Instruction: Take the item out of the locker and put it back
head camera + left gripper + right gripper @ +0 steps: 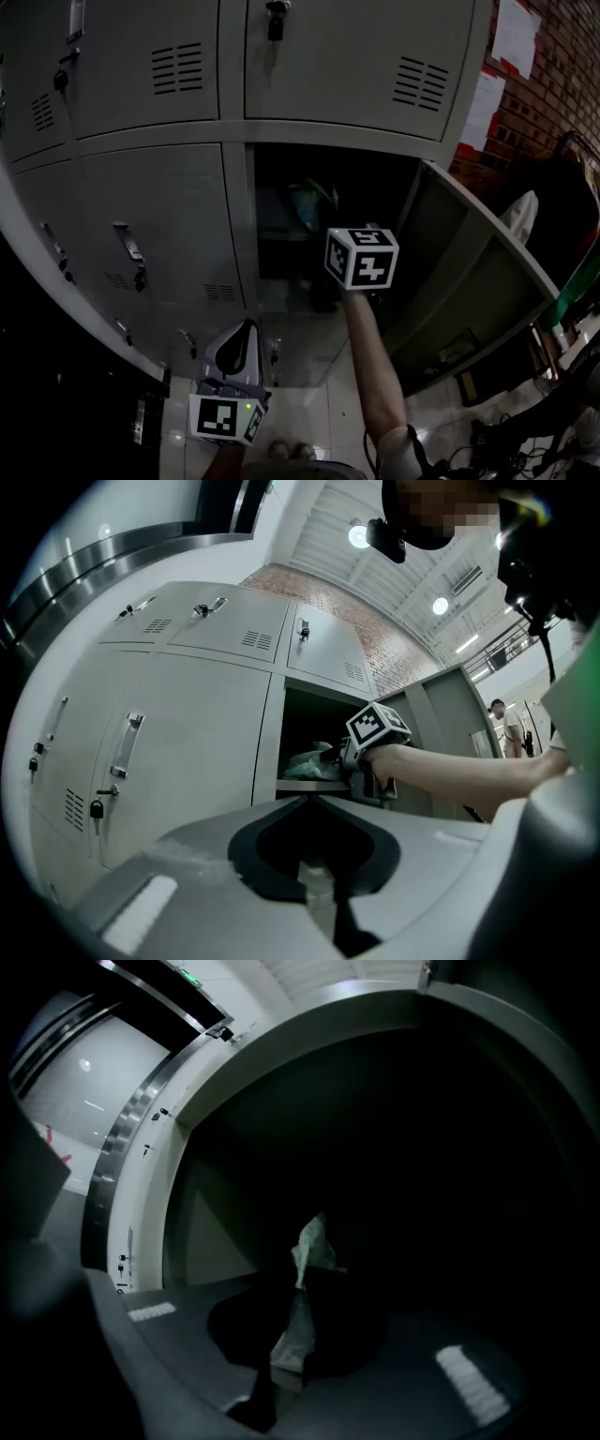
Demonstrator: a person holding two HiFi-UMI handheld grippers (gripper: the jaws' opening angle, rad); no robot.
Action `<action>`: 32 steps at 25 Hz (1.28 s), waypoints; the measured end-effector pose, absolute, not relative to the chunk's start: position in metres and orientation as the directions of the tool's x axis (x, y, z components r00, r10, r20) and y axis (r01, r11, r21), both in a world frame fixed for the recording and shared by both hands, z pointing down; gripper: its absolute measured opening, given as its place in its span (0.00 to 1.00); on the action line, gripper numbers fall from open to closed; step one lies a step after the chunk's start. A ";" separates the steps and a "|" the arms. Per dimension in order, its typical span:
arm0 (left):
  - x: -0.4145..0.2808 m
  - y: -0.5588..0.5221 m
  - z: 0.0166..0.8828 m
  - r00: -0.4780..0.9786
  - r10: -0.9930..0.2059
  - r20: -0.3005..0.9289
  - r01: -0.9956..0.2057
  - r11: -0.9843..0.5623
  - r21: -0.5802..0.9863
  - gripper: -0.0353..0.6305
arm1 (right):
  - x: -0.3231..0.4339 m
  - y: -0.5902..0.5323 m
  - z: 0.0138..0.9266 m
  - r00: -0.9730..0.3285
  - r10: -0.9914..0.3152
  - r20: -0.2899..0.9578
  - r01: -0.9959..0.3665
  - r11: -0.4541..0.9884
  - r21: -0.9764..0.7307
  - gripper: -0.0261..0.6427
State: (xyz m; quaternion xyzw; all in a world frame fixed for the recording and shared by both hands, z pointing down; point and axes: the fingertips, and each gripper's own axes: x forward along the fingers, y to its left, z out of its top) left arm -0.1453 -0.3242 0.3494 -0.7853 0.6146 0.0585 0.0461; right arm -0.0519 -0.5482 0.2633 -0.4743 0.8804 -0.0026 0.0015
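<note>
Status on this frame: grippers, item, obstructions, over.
Left gripper shut, idle, low. Right gripper inside open locker, shut on green bag. Door swung wide.

Matt painted metal lockers (169, 206), glossy floor tiles (314, 403), rough brick wall (555, 80), crinkled thin plastic bag (317, 201)
</note>
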 end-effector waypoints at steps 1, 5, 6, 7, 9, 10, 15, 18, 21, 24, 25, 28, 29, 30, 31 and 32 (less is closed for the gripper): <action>-0.144 -0.327 0.348 0.241 -0.959 -0.152 -0.970 -0.244 0.000 0.06 | -0.053 -0.549 0.263 -0.548 -0.837 0.001 -0.837 0.548 -0.003 0.07; -0.141 -0.330 0.343 0.253 -0.953 -0.167 -0.966 -0.257 0.002 0.06 | -0.053 -0.551 0.267 -0.514 -0.858 0.012 -0.858 0.514 0.008 0.16; -0.141 -0.331 0.342 0.254 -0.952 -0.170 -0.966 -0.259 0.003 0.06 | -0.053 -0.552 0.267 -0.510 -0.860 0.009 -0.860 0.510 0.000 0.28; -0.141 -0.331 0.341 0.255 -0.951 -0.172 -0.966 -0.260 0.004 0.06 | -0.052 -0.552 0.268 -0.511 -0.860 0.004 -0.860 0.511 -0.009 0.38; -0.141 -0.332 0.341 0.256 -0.951 -0.174 -0.965 -0.261 0.005 0.06 | -0.051 -0.550 0.267 -0.513 -0.858 -0.004 -0.858 0.513 -0.010 0.44; -0.142 -0.333 0.341 0.257 -0.951 -0.174 -0.965 -0.262 0.005 0.06 | -0.050 -0.549 0.266 -0.514 -0.858 -0.007 -0.858 0.514 -0.008 0.44; -0.139 -0.333 0.339 0.265 -0.948 -0.174 -0.963 -0.269 -0.003 0.06 | -0.042 -0.527 0.258 -0.508 -0.859 -0.058 -0.861 0.509 -0.003 0.44; -0.137 -0.333 0.338 0.271 -0.946 -0.176 -0.962 -0.274 -0.007 0.06 | -0.039 -0.479 0.242 -0.530 -0.832 -0.166 -0.843 0.537 0.000 0.44; -0.135 -0.331 0.340 0.274 -0.947 -0.170 -0.961 -0.277 -0.009 0.06 | -0.033 -0.417 0.238 -0.568 -0.776 -0.275 -0.801 0.598 -0.035 0.36; -0.131 -0.328 0.339 0.283 -0.945 -0.167 -0.958 -0.285 -0.013 0.06 | -0.023 -0.365 0.258 -0.572 -0.761 -0.307 -0.792 0.609 -0.034 0.21; -0.128 -0.327 0.339 0.288 -0.943 -0.166 -0.957 -0.290 -0.015 0.06 | -0.020 -0.353 0.270 -0.566 -0.767 -0.302 -0.798 0.602 -0.034 0.17; -0.117 -0.319 0.344 0.312 -0.938 -0.154 -0.950 -0.313 -0.017 0.06 | -0.010 -0.327 0.308 -0.532 -0.797 -0.285 -0.817 0.572 -0.076 0.05; -0.113 -0.316 0.346 0.320 -0.936 -0.149 -0.947 -0.321 -0.017 0.06 | -0.005 -0.321 0.320 -0.517 -0.809 -0.280 -0.824 0.559 -0.095 0.04; -0.110 -0.313 0.348 0.327 -0.934 -0.145 -0.945 -0.328 -0.016 0.06 | -0.001 -0.316 0.331 -0.506 -0.819 -0.270 -0.828 0.549 -0.114 0.04; -0.108 -0.310 0.350 0.330 -0.933 -0.143 -0.943 -0.332 -0.015 0.06 | 0.001 -0.313 0.340 -0.503 -0.826 -0.256 -0.828 0.545 -0.129 0.04; -0.106 -0.308 0.351 0.332 -0.933 -0.141 -0.943 -0.333 -0.014 0.06 | 0.002 -0.311 0.346 -0.507 -0.827 -0.241 -0.825 0.547 -0.141 0.04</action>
